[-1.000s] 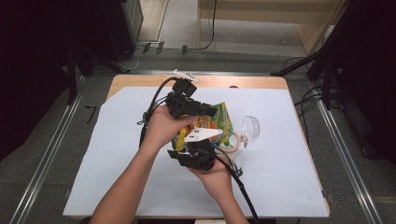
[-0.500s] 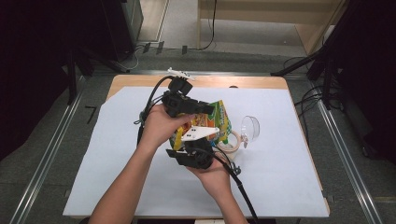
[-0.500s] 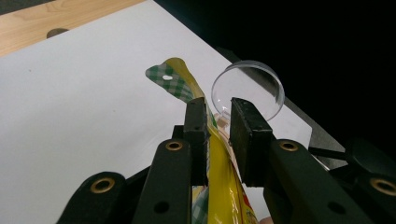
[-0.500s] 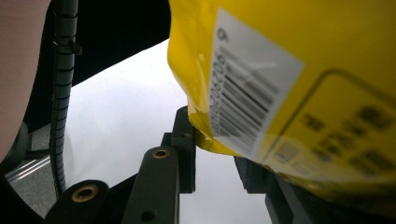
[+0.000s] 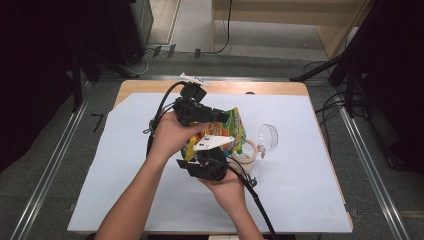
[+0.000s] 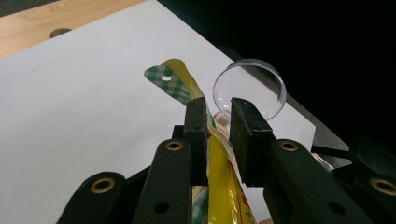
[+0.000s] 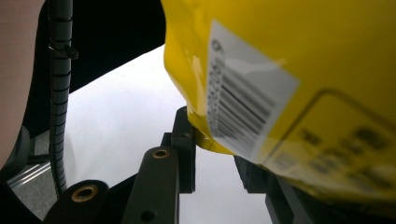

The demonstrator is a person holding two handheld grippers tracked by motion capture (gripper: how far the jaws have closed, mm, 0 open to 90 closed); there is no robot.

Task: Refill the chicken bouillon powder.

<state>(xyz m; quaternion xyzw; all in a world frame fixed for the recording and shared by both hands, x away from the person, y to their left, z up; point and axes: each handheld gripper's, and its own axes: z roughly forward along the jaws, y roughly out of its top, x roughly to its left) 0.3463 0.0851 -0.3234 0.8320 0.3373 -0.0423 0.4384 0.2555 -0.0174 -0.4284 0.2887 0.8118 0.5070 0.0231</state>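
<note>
Left claw (image 5: 220, 116) and right claw (image 5: 216, 150) seen from the high view, both meeting a yellow snack bag (image 5: 231, 131) held above the worktop (image 5: 300, 200), long axis slanting away. Left gripper view: clamped on the bag's edge (image 6: 219, 186), beside a clear cup (image 6: 250, 88). Right gripper view: bag corner (image 7: 205, 135) between narrowed jaws; grip impossible to tell.

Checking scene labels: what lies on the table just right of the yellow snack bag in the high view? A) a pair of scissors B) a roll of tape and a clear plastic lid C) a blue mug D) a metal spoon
B: in the high view a roll of tape lies against the snack bag, with a clear plastic lid just beyond it on the white sheet.
</note>
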